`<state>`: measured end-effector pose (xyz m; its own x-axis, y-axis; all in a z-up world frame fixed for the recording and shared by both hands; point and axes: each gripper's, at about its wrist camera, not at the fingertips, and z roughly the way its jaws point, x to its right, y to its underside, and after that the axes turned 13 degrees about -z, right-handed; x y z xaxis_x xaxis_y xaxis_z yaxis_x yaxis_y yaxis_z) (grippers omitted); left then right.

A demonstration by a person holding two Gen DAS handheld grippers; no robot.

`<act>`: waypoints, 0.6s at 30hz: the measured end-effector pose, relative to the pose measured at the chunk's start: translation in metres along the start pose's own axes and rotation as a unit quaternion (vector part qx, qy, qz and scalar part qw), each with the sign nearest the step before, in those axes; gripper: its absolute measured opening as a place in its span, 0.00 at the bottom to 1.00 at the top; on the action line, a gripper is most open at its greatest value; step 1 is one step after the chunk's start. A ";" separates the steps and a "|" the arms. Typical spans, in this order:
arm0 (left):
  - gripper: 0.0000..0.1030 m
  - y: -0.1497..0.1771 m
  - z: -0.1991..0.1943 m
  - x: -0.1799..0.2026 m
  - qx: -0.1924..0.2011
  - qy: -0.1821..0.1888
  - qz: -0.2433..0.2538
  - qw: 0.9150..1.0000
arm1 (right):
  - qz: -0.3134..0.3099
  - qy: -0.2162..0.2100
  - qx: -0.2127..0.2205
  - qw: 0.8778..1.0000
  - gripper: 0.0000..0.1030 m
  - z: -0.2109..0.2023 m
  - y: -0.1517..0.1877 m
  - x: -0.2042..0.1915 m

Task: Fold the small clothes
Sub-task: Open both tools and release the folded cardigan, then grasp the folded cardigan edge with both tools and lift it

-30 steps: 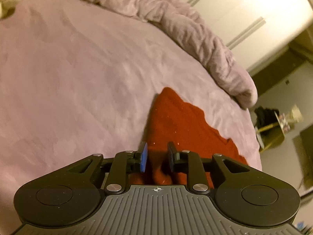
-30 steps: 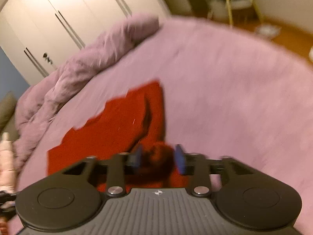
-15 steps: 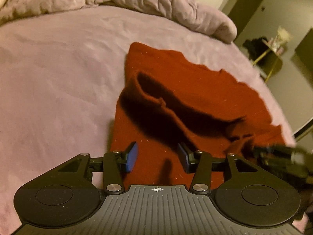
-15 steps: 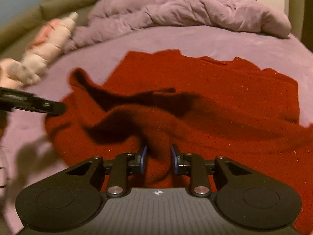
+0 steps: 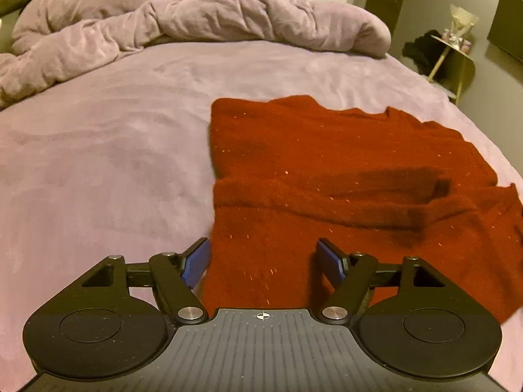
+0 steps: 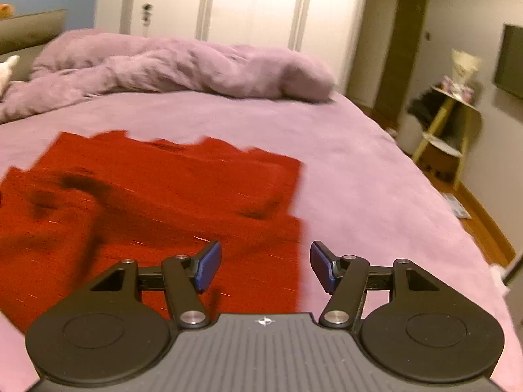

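A dark red knitted garment lies folded over itself on the lilac bed sheet, with a raised fold line running across its middle. My left gripper hovers over the garment's near left edge; its jaws are opening and the blue pads grip nothing. In the right wrist view the same garment fills the left half, blurred. My right gripper is above its near right edge, jaws opening, with cloth below but not pinched.
A crumpled lilac duvet lies along the far side of the bed. White wardrobe doors stand behind it. A yellow side table with small items is off the bed's right edge, over a wooden floor.
Both grippers let go of the red cloth and their jaws spread apart. The lifted edge has dropped flat onto the garment. Both views have rolled to level.
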<state>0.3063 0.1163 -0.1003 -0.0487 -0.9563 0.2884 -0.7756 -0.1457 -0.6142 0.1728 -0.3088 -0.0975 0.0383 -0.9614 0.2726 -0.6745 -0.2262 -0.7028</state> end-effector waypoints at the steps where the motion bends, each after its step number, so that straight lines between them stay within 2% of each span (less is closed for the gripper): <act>1: 0.74 -0.002 0.004 -0.001 -0.002 0.001 -0.009 1.000 | 0.012 -0.021 -0.011 1.000 0.59 0.005 0.003 0.008; 4: 0.70 -0.006 0.014 -0.005 -0.016 0.021 -0.043 0.999 | 0.042 -0.073 -0.025 0.996 0.58 0.022 0.005 0.019; 5: 0.63 -0.007 0.016 -0.006 -0.020 0.020 -0.047 0.998 | 0.048 -0.079 -0.027 0.995 0.57 0.026 0.006 0.014; 6: 0.58 -0.008 0.018 -0.005 -0.020 0.018 -0.048 0.998 | 0.051 -0.080 -0.029 0.995 0.53 0.030 0.005 0.013; 7: 0.55 -0.008 0.018 -0.003 -0.020 0.017 -0.047 0.999 | 0.053 -0.085 -0.030 0.995 0.43 0.035 0.003 0.012; 10: 0.48 -0.009 0.016 0.002 -0.018 0.012 -0.038 0.999 | 0.044 -0.083 -0.036 0.995 0.29 0.042 0.000 0.007; 13: 0.35 -0.007 0.017 0.007 -0.019 -0.001 -0.014 1.000 | 0.004 -0.078 -0.033 0.996 0.14 0.040 -0.001 -0.005; 16: 0.17 -0.009 0.013 0.004 -0.013 -0.005 -0.024 1.000 | -0.020 -0.064 -0.016 0.998 0.09 0.029 -0.007 -0.014; 18: 0.14 -0.012 0.002 0.002 -0.001 0.002 -0.034 0.999 | -0.033 -0.057 0.003 0.998 0.08 0.015 -0.013 -0.016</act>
<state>0.3167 0.1151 -0.0941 0.0022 -0.9430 0.3329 -0.7785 -0.2106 -0.5913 0.1921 -0.2927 -0.1022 0.1665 -0.9556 0.2430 -0.6638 -0.2909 -0.6891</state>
